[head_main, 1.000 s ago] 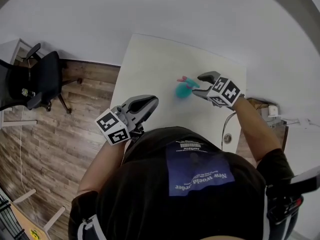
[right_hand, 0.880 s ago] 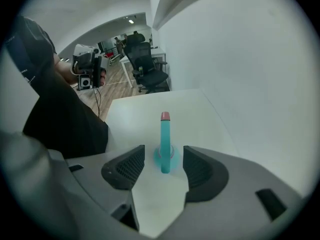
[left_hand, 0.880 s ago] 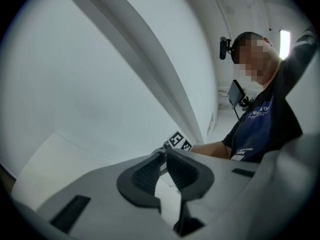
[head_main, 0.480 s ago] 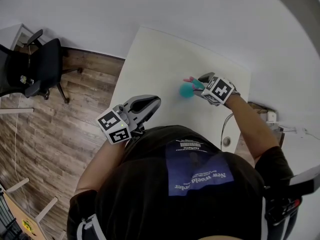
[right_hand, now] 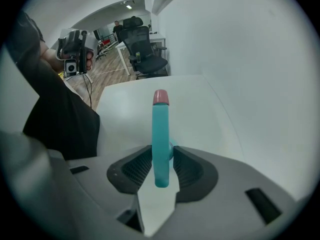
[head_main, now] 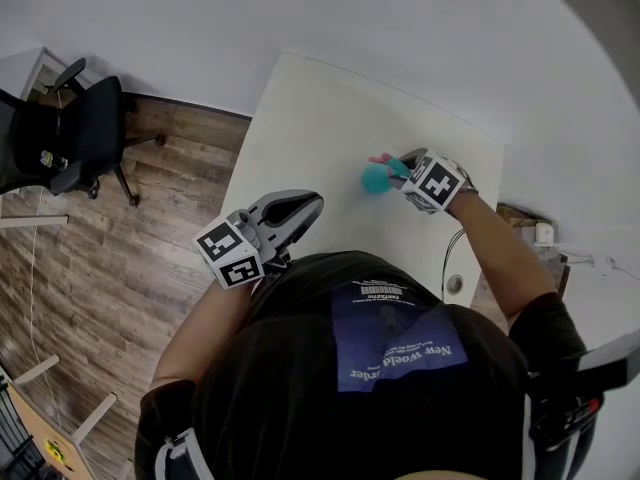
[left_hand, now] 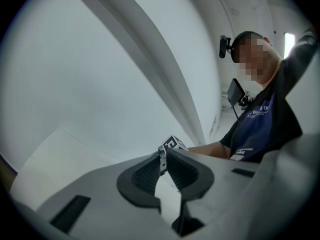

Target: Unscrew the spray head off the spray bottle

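Right hand-held gripper (right_hand: 161, 160) just lowered, closing on spray head (right_hand: 160, 121).

Lower body of the teal plastic spray bottle (head_main: 375, 178) isn't visible to me from overhead; the person's dark-shirted torso (head_main: 380, 368) hides the white desk (head_main: 300, 118) near edge.

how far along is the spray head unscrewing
Barely begun. Done: the right gripper is at the spray bottle standing on the table. In hand: its jaws have just been closing and now pinch the teal spray head. Still to do: the left gripper is shut, empty and away from the bottle, so twisting the head and lifting it off remain.
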`<state>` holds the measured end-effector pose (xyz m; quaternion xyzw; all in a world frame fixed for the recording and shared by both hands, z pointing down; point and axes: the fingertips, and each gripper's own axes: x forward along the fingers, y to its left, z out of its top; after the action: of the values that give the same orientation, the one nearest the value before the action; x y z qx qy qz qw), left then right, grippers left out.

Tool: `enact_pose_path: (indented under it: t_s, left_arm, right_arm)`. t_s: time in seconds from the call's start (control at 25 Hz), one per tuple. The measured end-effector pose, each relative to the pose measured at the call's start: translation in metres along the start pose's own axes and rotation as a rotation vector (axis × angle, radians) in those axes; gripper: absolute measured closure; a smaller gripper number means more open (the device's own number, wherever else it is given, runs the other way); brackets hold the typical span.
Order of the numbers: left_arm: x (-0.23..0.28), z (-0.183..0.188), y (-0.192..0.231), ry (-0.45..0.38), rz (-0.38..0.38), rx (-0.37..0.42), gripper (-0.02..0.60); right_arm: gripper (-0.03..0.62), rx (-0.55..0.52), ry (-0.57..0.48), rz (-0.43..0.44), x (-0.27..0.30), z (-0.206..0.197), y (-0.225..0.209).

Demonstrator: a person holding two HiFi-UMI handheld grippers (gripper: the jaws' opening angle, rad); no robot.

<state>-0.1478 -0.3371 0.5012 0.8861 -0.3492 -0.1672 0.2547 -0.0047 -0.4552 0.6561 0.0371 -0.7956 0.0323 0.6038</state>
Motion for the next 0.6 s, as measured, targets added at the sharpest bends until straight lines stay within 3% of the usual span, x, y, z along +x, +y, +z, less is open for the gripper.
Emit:
enact_pose_path:
  t_s: [0.6]
  left_arm:
    - [0.001,-0.0028,-0.0036,0.003,-0.005,-0.001,0.537]
  right_arm:
    - [0.464,0.006,0.004,0.023,-0.0004,-0.0015,0.0052]
